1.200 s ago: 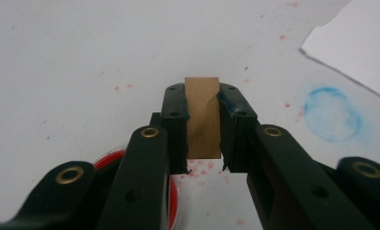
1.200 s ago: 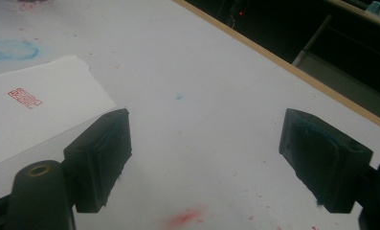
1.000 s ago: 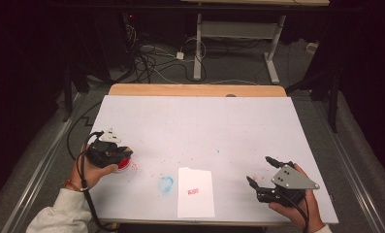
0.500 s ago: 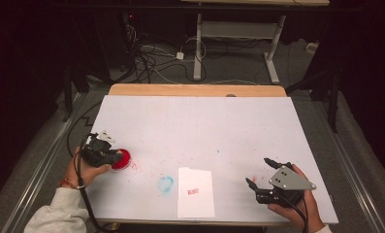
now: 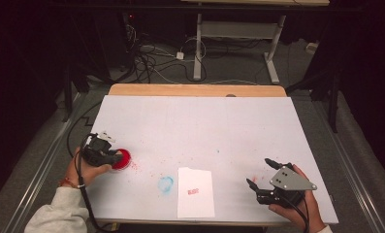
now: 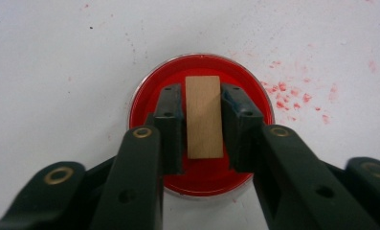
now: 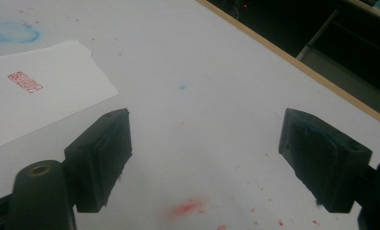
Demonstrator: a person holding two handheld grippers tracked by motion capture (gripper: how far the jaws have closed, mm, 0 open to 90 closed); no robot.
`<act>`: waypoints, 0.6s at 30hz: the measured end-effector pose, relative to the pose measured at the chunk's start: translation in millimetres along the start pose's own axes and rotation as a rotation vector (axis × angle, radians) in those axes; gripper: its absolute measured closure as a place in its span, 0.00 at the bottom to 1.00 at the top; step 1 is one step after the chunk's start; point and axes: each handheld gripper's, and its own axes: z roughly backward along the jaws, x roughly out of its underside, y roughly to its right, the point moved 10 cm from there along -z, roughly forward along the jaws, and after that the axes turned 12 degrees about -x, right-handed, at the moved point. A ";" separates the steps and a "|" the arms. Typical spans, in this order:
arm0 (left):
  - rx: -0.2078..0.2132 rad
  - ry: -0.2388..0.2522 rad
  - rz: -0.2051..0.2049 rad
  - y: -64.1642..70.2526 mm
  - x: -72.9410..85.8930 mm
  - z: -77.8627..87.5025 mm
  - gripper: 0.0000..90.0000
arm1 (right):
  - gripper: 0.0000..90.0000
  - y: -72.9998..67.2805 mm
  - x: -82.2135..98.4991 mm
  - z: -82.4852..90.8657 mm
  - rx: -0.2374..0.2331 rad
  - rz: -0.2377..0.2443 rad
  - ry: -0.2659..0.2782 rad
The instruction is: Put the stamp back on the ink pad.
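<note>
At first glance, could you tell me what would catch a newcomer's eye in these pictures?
The red ink pad near the table's left edge stands out most, with the left gripper shut on a wooden stamp over it. Next comes the white paper at the front edge, bearing a small red print, beside a blue ring stain. The right gripper rests open at the front right.

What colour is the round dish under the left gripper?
Red: the round shallow ink dish shows best in the left gripper view.

One red ink pad, one wooden stamp, one stamped paper sheet.
</note>
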 end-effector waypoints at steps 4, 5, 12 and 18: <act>-0.012 0.017 0.008 -0.8 -3.1 3.7 0.67 | 0.21 0.1 1.1 0.0 -0.008 -0.012 0.000; -0.020 0.020 0.012 -1.6 -3.8 4.5 0.66 | 0.21 0.2 1.3 0.0 -0.007 -0.011 -0.001; -0.059 0.112 0.020 -1.9 -15.5 17.9 0.57 | 0.21 -0.2 0.6 0.5 -0.006 -0.011 0.001; -0.091 0.170 0.006 0.1 -23.9 24.6 0.56 | 0.21 -0.4 0.2 0.6 -0.006 -0.009 0.002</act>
